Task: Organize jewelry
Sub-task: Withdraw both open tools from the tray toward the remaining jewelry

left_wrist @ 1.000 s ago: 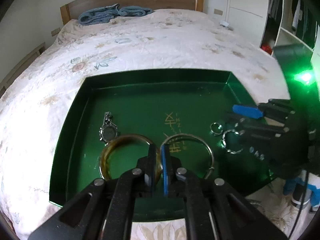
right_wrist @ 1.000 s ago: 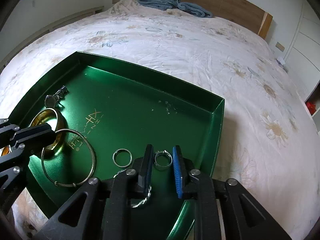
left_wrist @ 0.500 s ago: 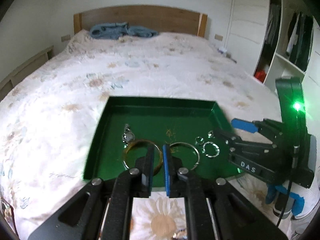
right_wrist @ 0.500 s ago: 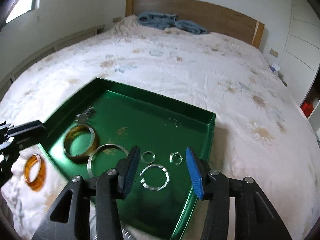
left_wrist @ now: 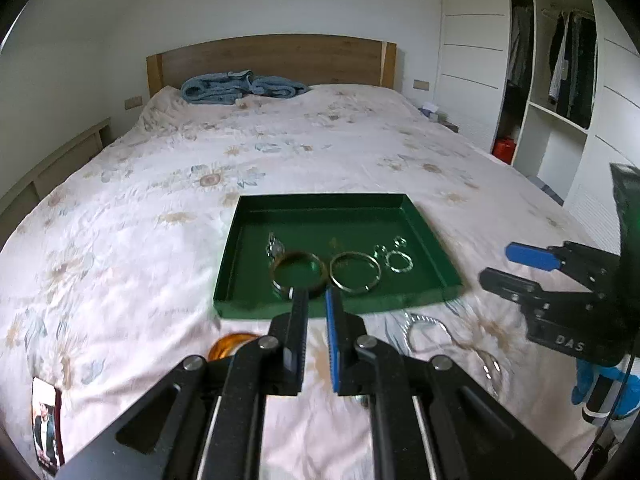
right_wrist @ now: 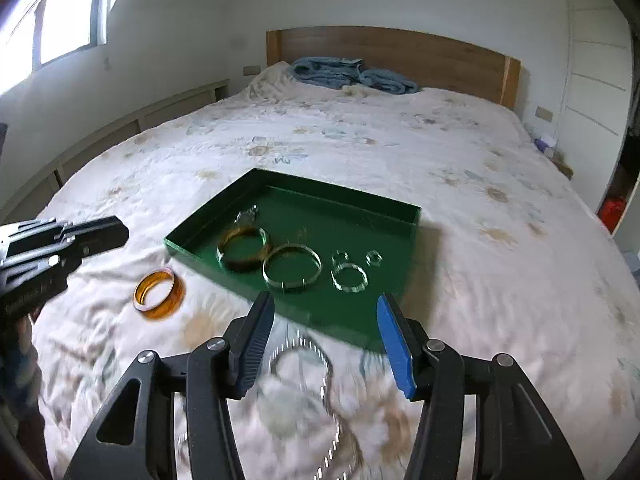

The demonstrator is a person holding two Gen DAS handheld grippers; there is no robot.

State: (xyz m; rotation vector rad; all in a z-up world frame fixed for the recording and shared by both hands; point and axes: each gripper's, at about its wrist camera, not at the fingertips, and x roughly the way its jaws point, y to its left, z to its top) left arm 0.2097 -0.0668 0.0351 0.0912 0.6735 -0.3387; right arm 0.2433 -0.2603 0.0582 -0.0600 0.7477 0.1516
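Jewelry lies partly in the green tray (right_wrist: 200, 236) on the bed (right_wrist: 480, 160): we note a wide bangle (right_wrist: 241, 248), a thin bangle (right_wrist: 292, 268) and small rings, too small to tell apart. An amber bangle (right_wrist: 159, 293) and a blurred chain (right_wrist: 320, 364) lie on the bedspread outside. Left tongs (left_wrist: 317, 300) are pressed together, empty. Right tongs (right_wrist: 326, 312) have just been opening, nothing between them.

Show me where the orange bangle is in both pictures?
Left wrist view: the orange bangle lies low and left of centre on the bedspread, just outside the green tray's near wall, partly hidden by the left gripper.
Right wrist view: it lies left of centre on the bedspread, off the tray's near left corner, in full view.
Shared landmark: the green tray.
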